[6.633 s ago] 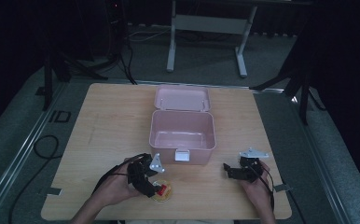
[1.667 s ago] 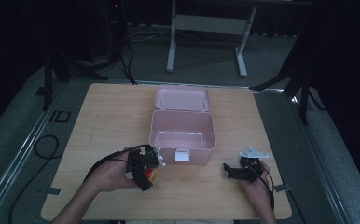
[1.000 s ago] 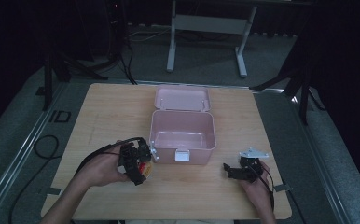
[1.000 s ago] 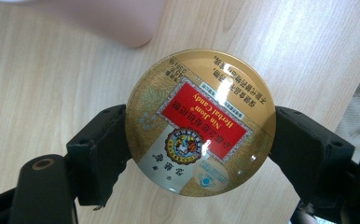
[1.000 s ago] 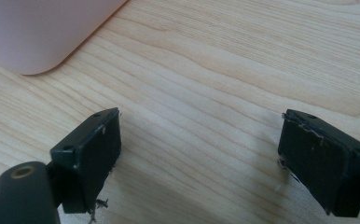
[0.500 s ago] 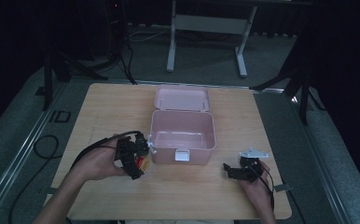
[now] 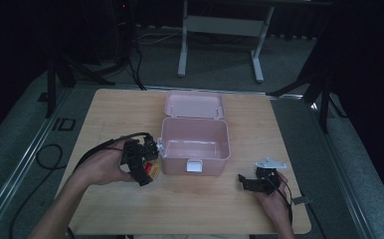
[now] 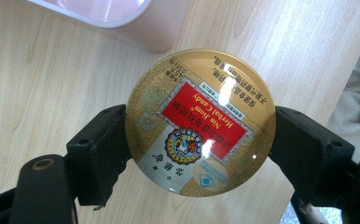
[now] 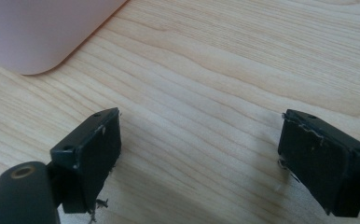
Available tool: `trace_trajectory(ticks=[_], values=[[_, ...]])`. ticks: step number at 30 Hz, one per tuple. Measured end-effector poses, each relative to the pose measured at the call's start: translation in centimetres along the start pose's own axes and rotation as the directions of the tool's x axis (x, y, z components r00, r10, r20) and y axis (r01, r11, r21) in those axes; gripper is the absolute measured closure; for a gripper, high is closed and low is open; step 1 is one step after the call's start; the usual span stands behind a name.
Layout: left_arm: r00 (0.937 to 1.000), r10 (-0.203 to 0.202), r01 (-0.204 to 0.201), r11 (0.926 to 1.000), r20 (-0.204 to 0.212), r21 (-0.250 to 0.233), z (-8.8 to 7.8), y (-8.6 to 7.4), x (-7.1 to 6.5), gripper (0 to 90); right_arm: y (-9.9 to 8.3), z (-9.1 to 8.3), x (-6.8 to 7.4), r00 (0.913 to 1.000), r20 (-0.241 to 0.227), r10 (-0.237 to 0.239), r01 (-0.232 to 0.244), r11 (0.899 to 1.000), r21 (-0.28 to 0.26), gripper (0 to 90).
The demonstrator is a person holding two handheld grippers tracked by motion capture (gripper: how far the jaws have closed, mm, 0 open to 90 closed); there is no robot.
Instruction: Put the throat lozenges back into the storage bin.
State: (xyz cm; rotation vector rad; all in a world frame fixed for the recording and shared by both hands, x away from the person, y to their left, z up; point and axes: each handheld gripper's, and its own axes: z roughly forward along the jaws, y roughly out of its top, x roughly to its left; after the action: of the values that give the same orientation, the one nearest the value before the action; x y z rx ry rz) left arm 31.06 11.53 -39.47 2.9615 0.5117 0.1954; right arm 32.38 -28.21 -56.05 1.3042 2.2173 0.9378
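Note:
A round gold candy tin (image 8: pixel 200 122) with a red label sits clamped between the jaws of my left gripper (image 8: pixel 199 140), held above the wooden table. In the high view that gripper (image 7: pixel 143 167) and the tin (image 7: pixel 153 171) hover just left of the open pink box (image 7: pixel 195 154), near its front left corner. The box's lid (image 7: pixel 195 105) lies folded back behind it and its inside looks bare. My right gripper (image 7: pixel 252 183) rests low on the table to the box's front right. Its jaws (image 9: pixel 199 154) stand wide apart with nothing between them.
The pink box's corner (image 9: pixel 38 32) lies close ahead of the right gripper. A white latch (image 7: pixel 194 167) hangs on the box's front wall. Cables (image 7: pixel 100 147) trail from the left gripper. The table edge (image 7: pixel 195 232) runs near the person's forearms.
My left gripper has lifted the tin off the table and carried it up and left, then right toward the box's front left corner. The right gripper has stayed put.

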Motion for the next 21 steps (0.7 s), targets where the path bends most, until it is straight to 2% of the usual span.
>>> trace_trajectory(ticks=[13, 21], values=[[0.9999, 0.005, -0.005, 1.0, 0.011, -0.001, -1.0, 0.8, 1.4, 21.9, 0.0, 0.0, 0.0, 1.0, -0.001, 0.002, -0.002, 1.0, 0.001, 13.0], [0.9996, -0.011, 0.011, 0.9999, 0.026, -0.011, -1.1, 0.8, 2.2, 21.9, 0.0, 0.0, 0.0, 1.0, -0.001, 0.003, -0.003, 1.0, 0.001, 13.0]])
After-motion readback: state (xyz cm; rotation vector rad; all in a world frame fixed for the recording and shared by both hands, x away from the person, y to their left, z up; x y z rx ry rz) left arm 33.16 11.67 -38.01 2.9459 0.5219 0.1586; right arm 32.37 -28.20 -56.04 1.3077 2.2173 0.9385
